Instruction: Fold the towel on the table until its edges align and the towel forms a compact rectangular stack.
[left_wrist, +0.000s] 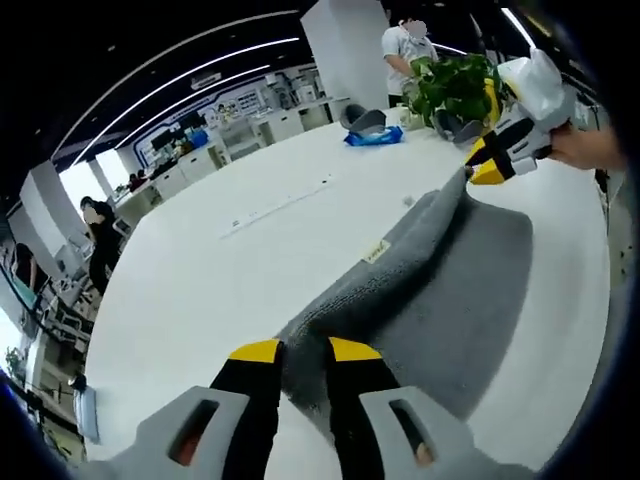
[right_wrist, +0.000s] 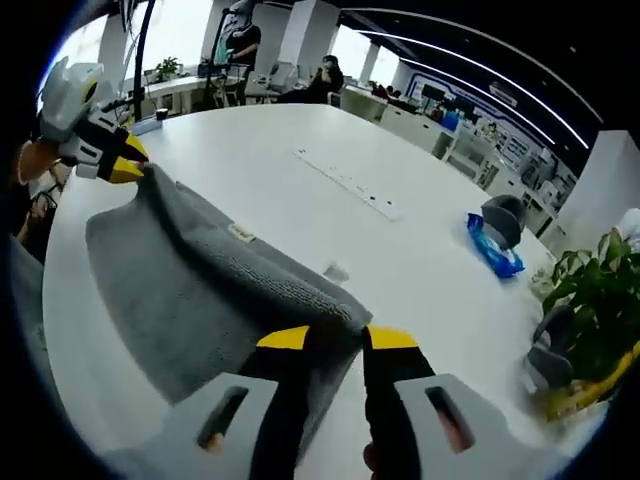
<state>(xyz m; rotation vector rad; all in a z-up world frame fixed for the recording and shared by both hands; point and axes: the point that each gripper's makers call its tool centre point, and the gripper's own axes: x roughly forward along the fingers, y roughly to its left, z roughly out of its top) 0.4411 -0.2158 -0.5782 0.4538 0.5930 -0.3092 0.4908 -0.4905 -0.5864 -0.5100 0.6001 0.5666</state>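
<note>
I see both grippers, left (left_wrist: 303, 352) and right (right_wrist: 337, 342), with jaws clamped on the grey fluffy towel (left_wrist: 440, 290) at lower centre, lifting its edge off the white surface (left_wrist: 230, 270).

Open-plan office: white pillar (left_wrist: 345, 50) behind the potted plant (left_wrist: 455, 85), ceiling light strips (left_wrist: 200, 65), desks (left_wrist: 250, 125) left of it

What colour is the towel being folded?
Grey; the towel shows best in the right gripper view, with a small pale label on its raised fold.
</note>
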